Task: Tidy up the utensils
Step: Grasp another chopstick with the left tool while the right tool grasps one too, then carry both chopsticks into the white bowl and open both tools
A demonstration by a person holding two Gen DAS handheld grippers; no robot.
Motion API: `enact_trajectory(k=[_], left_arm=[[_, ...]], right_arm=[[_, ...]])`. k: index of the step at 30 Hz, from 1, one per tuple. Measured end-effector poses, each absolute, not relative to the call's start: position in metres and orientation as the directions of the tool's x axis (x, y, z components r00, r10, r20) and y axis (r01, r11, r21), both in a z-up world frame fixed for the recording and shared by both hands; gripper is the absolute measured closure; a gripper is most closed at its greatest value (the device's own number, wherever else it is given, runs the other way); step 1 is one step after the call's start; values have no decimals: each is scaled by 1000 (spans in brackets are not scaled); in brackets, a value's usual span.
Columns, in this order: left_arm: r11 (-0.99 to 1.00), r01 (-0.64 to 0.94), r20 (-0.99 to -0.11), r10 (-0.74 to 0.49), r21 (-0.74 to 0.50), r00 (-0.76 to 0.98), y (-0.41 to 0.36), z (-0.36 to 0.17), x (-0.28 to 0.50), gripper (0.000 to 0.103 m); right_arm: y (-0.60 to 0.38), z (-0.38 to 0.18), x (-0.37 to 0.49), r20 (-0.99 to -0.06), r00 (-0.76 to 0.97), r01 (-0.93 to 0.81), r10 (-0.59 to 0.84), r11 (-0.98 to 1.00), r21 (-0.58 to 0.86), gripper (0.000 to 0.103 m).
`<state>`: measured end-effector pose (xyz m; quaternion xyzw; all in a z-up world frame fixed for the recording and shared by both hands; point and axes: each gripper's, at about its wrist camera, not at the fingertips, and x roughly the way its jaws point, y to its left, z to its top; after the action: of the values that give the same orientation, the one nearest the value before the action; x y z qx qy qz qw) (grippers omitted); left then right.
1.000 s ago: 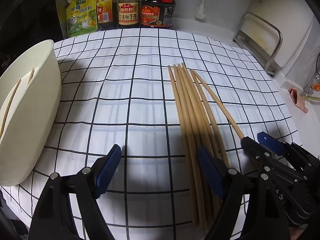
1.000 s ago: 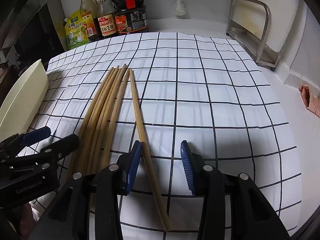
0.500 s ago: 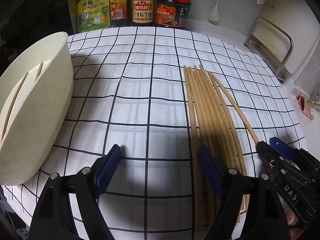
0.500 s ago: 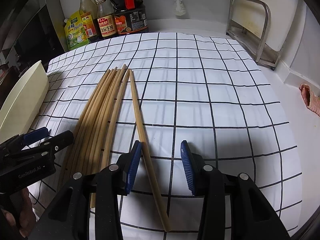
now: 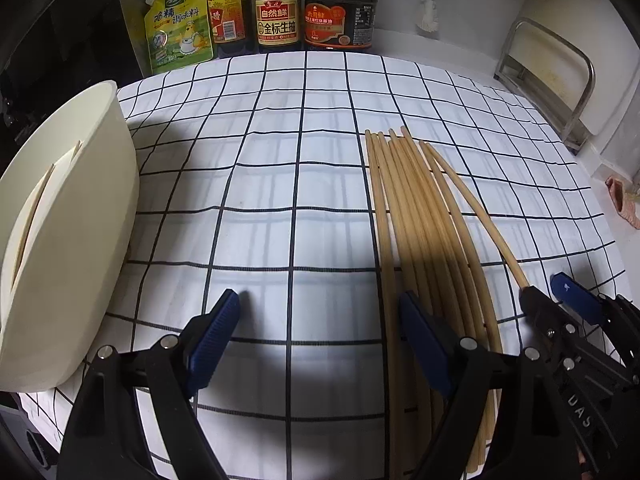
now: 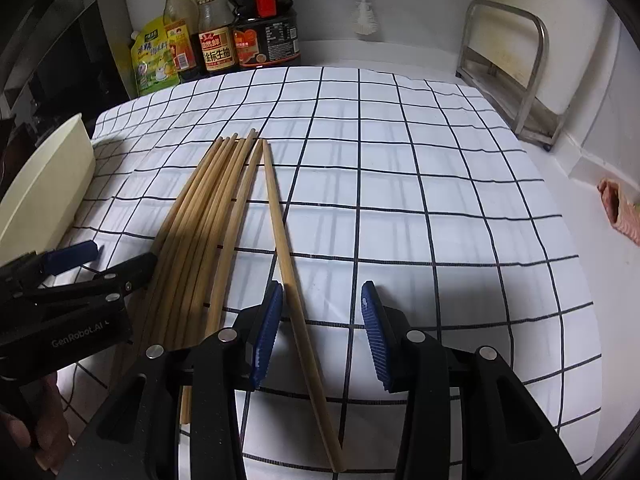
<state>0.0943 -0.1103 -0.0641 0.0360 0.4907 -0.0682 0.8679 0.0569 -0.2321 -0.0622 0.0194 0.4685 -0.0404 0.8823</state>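
Several wooden chopsticks (image 5: pixel 420 224) lie side by side on the checked cloth; they also show in the right wrist view (image 6: pixel 200 220). One chopstick (image 6: pixel 288 260) lies apart on the right, running between the open jaws of my right gripper (image 6: pixel 320 332), close to its left finger. My left gripper (image 5: pixel 320 340) is open and empty, its right finger over the bundle's left edge. A cream utensil holder (image 5: pixel 68 232) with two chopsticks inside stands at the left. The right gripper also appears in the left wrist view (image 5: pixel 560 304), the left gripper in the right wrist view (image 6: pixel 100 260).
Sauce bottles (image 5: pixel 276 8) and a yellow-green pouch (image 5: pixel 176 24) stand along the back wall. A metal rack (image 6: pixel 516 68) stands at the back right. A pinkish cloth (image 6: pixel 620 212) lies off the cloth's right edge. The checked cloth (image 6: pixel 400 160) covers the counter.
My left gripper's view has shifted so the holder and the bottles appear more to the right. The right gripper and the chopsticks have stayed in place.
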Motion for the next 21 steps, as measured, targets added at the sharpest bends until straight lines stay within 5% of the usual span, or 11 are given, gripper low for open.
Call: enact_trajectory(k=[3, 5, 10, 12, 21], left_arm=[[987, 158, -854, -80, 3, 515, -113, -64, 96, 28], [985, 171, -850, -88, 2, 520, -114, -62, 95, 41], [980, 199, -847, -112, -8, 520, -118, -58, 92, 85], [979, 201, -848, -119, -15, 516, -117, -58, 91, 95], [976, 197, -852, -176, -88, 493, -101, -49, 78, 96]], right_arm=[[-226, -63, 60, -825, 562, 73, -61, 997, -24, 64], [-225, -64, 62, -824, 564, 66, -57, 998, -25, 65], [-213, -64, 61, -819, 572, 15, -35, 999, -32, 92], [-215, -64, 60, -818, 575, 21, -27, 1000, -19, 97], [-226, -54, 52, -803, 595, 71, 31, 993, 91, 97]])
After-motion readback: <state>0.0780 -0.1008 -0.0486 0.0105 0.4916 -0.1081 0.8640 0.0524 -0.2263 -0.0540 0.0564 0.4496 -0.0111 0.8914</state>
